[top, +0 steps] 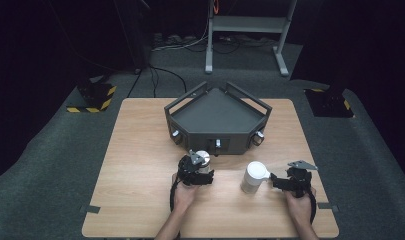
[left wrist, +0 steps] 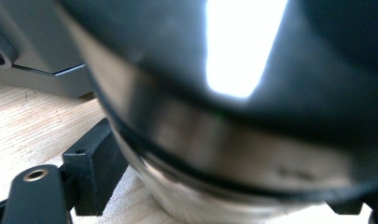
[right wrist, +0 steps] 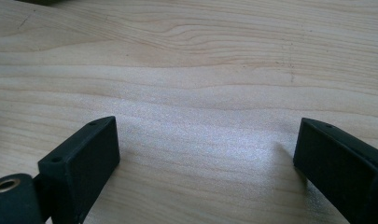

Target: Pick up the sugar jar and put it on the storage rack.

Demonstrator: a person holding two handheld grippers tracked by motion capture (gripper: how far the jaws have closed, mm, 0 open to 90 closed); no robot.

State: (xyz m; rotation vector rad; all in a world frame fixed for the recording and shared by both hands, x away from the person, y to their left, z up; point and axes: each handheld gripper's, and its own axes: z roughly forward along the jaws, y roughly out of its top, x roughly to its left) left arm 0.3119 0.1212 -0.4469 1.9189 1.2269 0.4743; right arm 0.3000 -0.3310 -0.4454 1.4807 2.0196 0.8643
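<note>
A round metal can with a dark shiny lid [top: 204, 158] stands on the wooden table [top: 140, 150] just in front of the grey box. My left gripper [top: 202, 169] reaches around it from the near side. In the left gripper view the can [left wrist: 233, 140] sits blurred and very close between the jaws, and the left pad [left wrist: 91, 172] lies against its wall. A white cup [top: 254, 176] stands to the right of it. My right gripper [top: 275, 181] is just right of the cup and apart from it. Its jaws [right wrist: 205, 163] stand open over bare wood.
A grey angular box with handles and small knobs [top: 217, 117] takes up the back middle of the table. Bare wood lies to the left of the left hand and along the front edge. Beyond the table are dark floor, cables and a metal stand [top: 247, 30].
</note>
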